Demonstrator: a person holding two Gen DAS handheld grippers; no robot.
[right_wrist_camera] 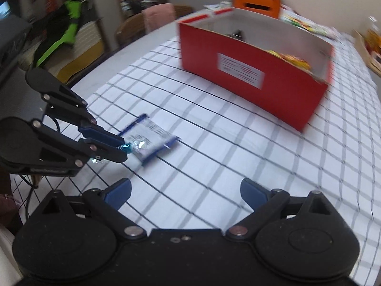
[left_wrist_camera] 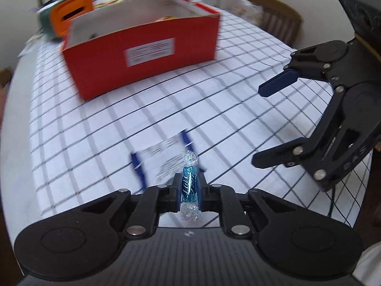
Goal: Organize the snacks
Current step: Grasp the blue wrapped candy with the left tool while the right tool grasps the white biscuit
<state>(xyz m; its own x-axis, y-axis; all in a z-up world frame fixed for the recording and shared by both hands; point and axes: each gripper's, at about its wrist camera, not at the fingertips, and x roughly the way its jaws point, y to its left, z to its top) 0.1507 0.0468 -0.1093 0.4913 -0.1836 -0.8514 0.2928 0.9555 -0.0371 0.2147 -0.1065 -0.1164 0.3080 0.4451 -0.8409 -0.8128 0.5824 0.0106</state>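
Note:
My left gripper (left_wrist_camera: 189, 188) is shut on a blue wrapped candy (left_wrist_camera: 189, 187) with clear twisted ends, held just above the checked tablecloth. The right wrist view shows the same gripper (right_wrist_camera: 122, 149) at the left, the candy (right_wrist_camera: 126, 147) poking out of its tips. A white snack packet with blue edges (left_wrist_camera: 164, 159) (right_wrist_camera: 150, 140) lies flat on the cloth just beyond the candy. My right gripper (right_wrist_camera: 185, 194) stands open with nothing between its fingers; it also shows at the right in the left wrist view (left_wrist_camera: 259, 125). A red open box (left_wrist_camera: 142, 50) (right_wrist_camera: 257, 76) with snacks inside sits farther back.
An orange container (left_wrist_camera: 71, 12) (right_wrist_camera: 256, 2) stands behind the box. Printed packets lie at the table's far side (right_wrist_camera: 307, 25). Wooden chairs (left_wrist_camera: 276, 16) (right_wrist_camera: 133, 28) stand around the table. The checked tablecloth (right_wrist_camera: 214, 143) covers the surface between the grippers and the box.

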